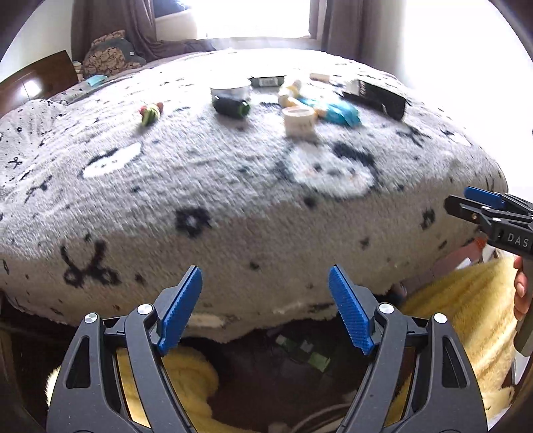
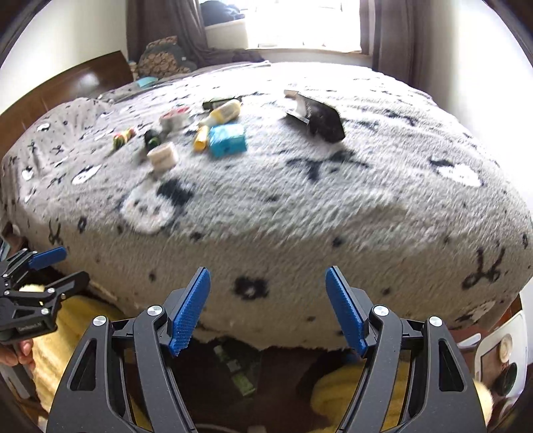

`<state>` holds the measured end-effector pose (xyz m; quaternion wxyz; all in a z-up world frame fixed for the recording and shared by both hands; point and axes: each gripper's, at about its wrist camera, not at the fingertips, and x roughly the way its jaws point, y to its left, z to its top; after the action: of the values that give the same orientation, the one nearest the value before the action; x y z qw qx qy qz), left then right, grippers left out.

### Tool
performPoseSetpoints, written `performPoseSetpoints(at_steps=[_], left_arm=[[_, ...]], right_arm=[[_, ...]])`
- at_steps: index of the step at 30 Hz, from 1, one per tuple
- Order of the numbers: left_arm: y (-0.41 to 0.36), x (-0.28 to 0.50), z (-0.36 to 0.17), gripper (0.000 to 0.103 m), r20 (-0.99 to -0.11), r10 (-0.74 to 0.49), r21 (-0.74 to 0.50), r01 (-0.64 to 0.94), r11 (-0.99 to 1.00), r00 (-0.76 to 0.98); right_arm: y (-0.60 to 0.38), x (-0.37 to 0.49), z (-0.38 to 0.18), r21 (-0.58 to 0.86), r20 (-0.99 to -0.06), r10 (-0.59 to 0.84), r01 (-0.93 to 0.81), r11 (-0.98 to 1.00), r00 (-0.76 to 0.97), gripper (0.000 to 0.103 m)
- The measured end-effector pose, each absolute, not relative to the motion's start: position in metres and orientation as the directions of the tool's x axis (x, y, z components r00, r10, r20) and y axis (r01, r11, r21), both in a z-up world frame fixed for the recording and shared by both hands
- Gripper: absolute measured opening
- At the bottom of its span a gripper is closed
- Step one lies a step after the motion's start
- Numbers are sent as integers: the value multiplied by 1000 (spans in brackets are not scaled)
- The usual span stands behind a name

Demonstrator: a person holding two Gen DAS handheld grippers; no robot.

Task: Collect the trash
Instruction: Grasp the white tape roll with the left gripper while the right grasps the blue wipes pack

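Trash lies on the far part of a bed with a grey patterned blanket (image 1: 233, 200): a white tub (image 1: 298, 120), a blue packet (image 1: 343, 113), a black box (image 1: 376, 95), a dark green-capped bottle (image 1: 231, 106), a foil-lidded cup (image 1: 230, 88), a yellow bottle (image 2: 223, 113) and a small green-red wrapper (image 1: 151, 113). My left gripper (image 1: 265, 309) is open and empty at the bed's near edge. My right gripper (image 2: 268, 306) is open and empty, also at the near edge; it shows in the left wrist view (image 1: 479, 203).
A yellow fluffy cloth (image 1: 466, 299) lies below the bed edge. A wooden headboard (image 2: 66, 86) and pillows (image 1: 106, 56) are at the left. Curtains and a bright window (image 2: 299, 23) stand behind the bed. A white appliance (image 2: 499, 359) sits on the floor at right.
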<state>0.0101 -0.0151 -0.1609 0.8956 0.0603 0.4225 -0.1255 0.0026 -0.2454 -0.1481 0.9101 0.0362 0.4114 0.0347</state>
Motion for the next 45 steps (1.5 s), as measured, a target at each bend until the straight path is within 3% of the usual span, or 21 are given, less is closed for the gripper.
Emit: performPoseSetpoints(at_steps=[8, 20, 25, 26, 27, 36, 45], left_arm=[[-29, 46, -149, 74, -756, -189, 10, 300, 954, 627], [-68, 116, -143, 70, -743, -224, 3, 338, 941, 630], [-78, 146, -146, 54, -747, -251, -28, 347, 937, 615], [-78, 151, -148, 47, -750, -257, -37, 349, 936, 609], [-78, 156, -151, 32, -754, -265, -47, 353, 934, 601], [-51, 180, -146, 31, -741, -200, -3, 295, 956, 641], [-38, 182, -143, 31, -734, -218, -19, 302, 953, 644]], right_arm=[[-260, 38, -136, 77, -729, 56, 1, 997, 682, 73], [-247, 110, -124, 98, -708, 113, -61, 993, 697, 73], [-241, 127, -125, 96, -710, 123, -78, 992, 693, 73], [-239, 130, -126, 94, -712, 126, -83, 992, 690, 73], [-237, 133, -127, 92, -715, 128, -89, 992, 688, 73], [-207, 164, -147, 110, -745, 195, -170, 979, 638, 73], [-190, 196, -155, 57, -759, 146, -159, 986, 635, 69]])
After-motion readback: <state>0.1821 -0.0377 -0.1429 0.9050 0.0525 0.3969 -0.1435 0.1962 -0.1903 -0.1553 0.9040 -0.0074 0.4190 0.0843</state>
